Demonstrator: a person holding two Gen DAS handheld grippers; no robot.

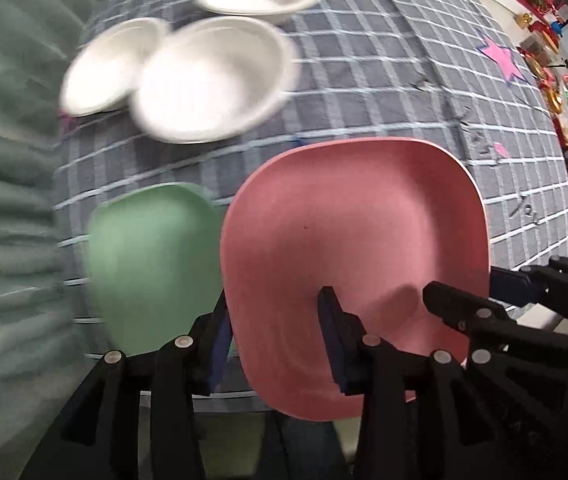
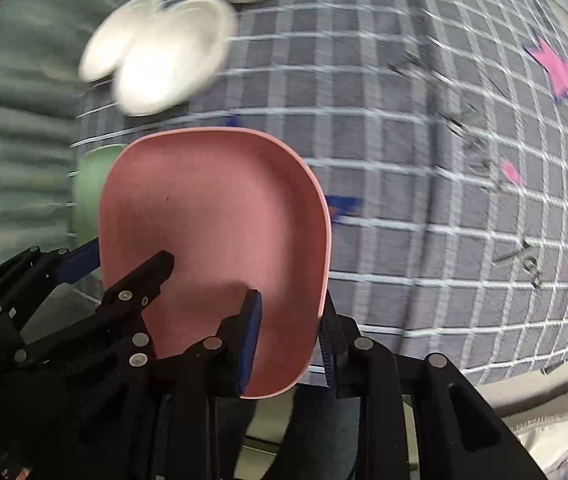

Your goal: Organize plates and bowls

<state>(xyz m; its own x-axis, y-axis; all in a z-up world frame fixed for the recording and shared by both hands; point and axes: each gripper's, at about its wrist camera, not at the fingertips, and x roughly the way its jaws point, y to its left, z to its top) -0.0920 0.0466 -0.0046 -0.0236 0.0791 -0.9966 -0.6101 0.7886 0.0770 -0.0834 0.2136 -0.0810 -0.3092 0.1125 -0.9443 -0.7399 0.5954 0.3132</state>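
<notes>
Between both grippers sits the pink plate (image 1: 356, 248). Right gripper (image 2: 290, 336) clamps its right rim. Left gripper (image 1: 276, 336) straddles the left rim, pads slightly apart.

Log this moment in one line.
right tool: shut on pink plate | left tool: open, astride plate edge | green plate, white bowls: on checked cloth

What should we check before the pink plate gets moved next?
1. Right gripper clamped on the rim of the pink plate: ok.
2. Left gripper firmly holding the opposite rim: cannot tell; the rim sits between its fingers.
3. Green plate has nothing on it: ok.
4. White bowls far from the pink plate: ok.
5. Pink plate lifted clear of the green plate: cannot tell.
</notes>
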